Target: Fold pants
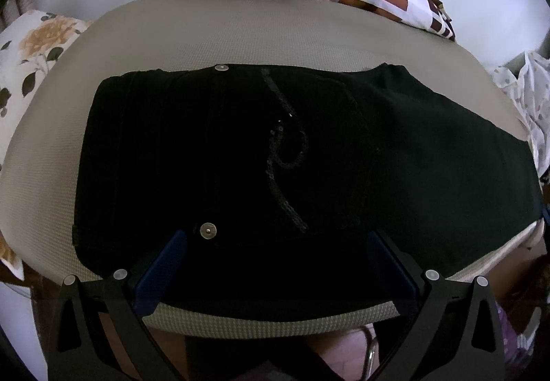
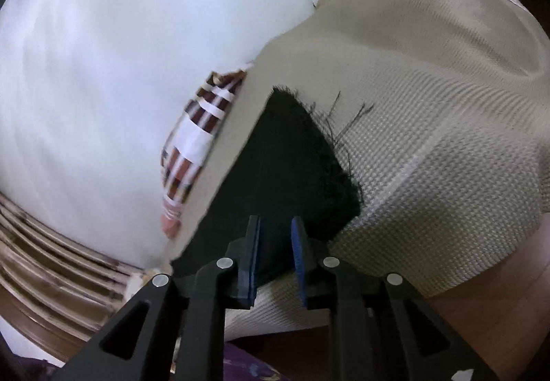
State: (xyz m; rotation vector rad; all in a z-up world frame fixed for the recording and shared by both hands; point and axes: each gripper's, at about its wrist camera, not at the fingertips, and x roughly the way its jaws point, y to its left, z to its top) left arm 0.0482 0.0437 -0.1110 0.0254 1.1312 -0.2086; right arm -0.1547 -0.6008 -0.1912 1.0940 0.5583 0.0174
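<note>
Held the right gripper (image 2: 275, 226) narrow over the frayed hem (image 2: 330, 126) of the black pants (image 2: 285, 147), with dark cloth showing in the slim gap between the blue pads; could not tell whether pinched or merely straddled. Held the left gripper (image 1: 276, 240) wide apart and empty above the waist end, just beside the metal button (image 1: 208, 229), pointing steeply down. Found the pants lying across the beige mattress (image 1: 240, 37), already doubled leg on leg by the look of it, sequin trim (image 1: 285, 147) facing up, leg end trailing off to the right. Judged the step in hand as taking hold of the hem for the fold toward the waist. Needed next: a firm pinch through both layers at the hem, then a lift and carry toward the waistband, edges squared.
</note>
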